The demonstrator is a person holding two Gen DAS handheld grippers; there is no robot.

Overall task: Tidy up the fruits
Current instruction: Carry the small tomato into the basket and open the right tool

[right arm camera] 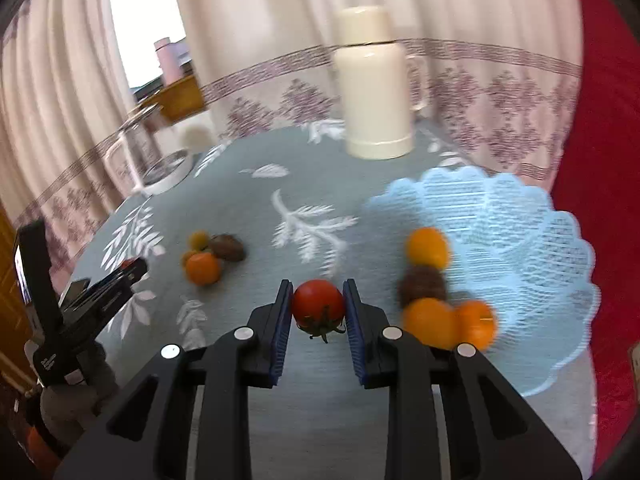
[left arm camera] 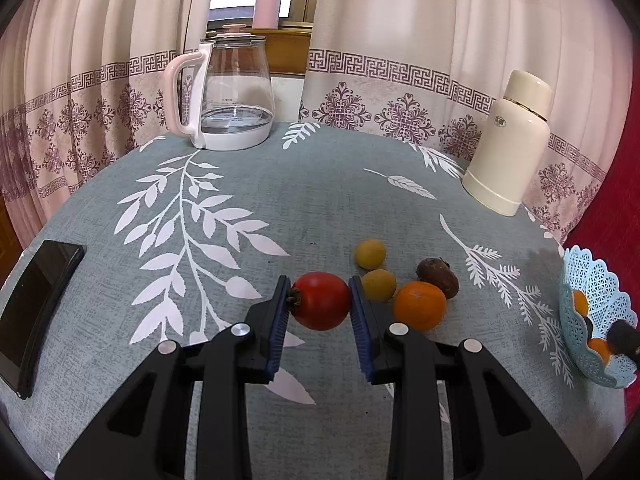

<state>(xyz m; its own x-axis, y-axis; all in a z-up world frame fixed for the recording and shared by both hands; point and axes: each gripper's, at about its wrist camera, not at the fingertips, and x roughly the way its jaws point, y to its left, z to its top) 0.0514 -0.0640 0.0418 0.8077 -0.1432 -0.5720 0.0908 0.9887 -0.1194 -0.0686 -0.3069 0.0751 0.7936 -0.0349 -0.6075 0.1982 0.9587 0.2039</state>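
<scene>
A: Tablecloth first: what covers the table?

B: Grey-green woven tablecloth (left arm camera: 320, 200) printed with white leaf sprays, reaching back to pleated cream curtains with a maroon key-pattern band. On it stand a clear glass kettle with a pale pink handle (left arm camera: 232, 92) and a smooth cream vacuum flask (left arm camera: 508, 140), well apart.

A: And the fruit container?

B: A pale blue scalloped plastic basket with lace-like perforations (right arm camera: 520, 232) sits at the table's right side. Along its near rim lie three round orange fruits and one brown, rough-looking fruit (right arm camera: 424, 284), all blurred.

A: What is loose on the cloth?

B: A close cluster: a glossy orange mandarin (left arm camera: 419, 306), a dull brown egg-shaped fruit (left arm camera: 438, 278), and two small matte yellow round fruits (left arm camera: 370, 254).

A: The grippers?

B: The left gripper (left arm camera: 320, 306) has its ribbed blue pads pressed against a smooth red tomato (left arm camera: 322, 300), just beside that cluster. The right gripper (right arm camera: 316, 308) is closed on a second red tomato with a green calyx (right arm camera: 318, 304), held above the cloth near the basket.
</scene>
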